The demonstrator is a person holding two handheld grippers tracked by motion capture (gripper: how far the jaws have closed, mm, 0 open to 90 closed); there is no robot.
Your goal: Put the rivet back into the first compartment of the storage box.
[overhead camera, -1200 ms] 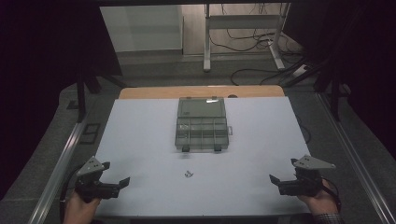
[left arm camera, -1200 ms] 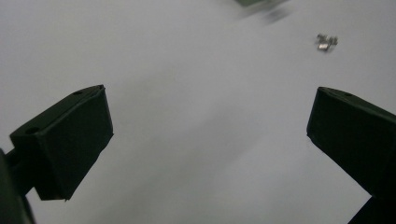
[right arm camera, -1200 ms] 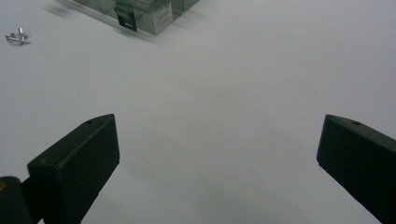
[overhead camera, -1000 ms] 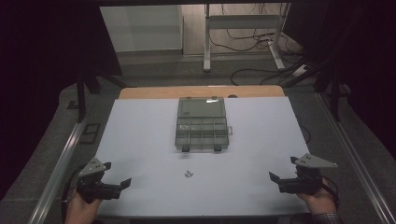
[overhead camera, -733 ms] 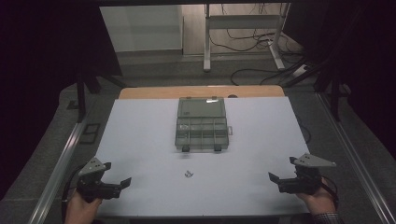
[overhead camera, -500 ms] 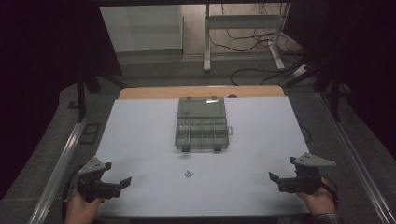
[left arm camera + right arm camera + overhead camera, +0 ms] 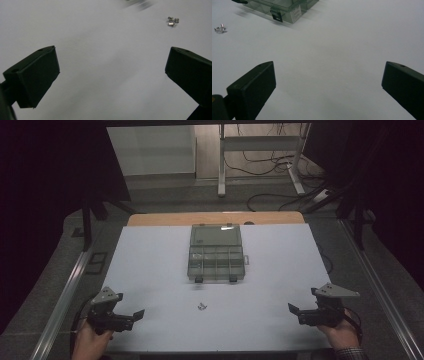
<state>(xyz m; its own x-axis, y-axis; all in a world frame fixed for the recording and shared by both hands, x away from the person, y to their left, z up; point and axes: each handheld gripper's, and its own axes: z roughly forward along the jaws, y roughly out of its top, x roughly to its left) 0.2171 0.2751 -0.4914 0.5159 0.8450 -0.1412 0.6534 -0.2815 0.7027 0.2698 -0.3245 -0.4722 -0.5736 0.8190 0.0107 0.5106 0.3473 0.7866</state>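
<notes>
left tongs [image 7: 131, 315]: spread, near desk [image 7: 150, 260] corner | right tongs [image 7: 296, 311]: spread, opposite corner | small metal parts [image 7: 201, 306]: on desk between them, just before closed compartment box [image 7: 216, 252]

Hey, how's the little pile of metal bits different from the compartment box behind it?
The metal bits are tiny, shiny and loose on the white table; the compartment box is far larger, see-through grey and latched shut. The bits lie nearer the person, the box farther back. Both rest on the table, untouched by either tool.
</notes>
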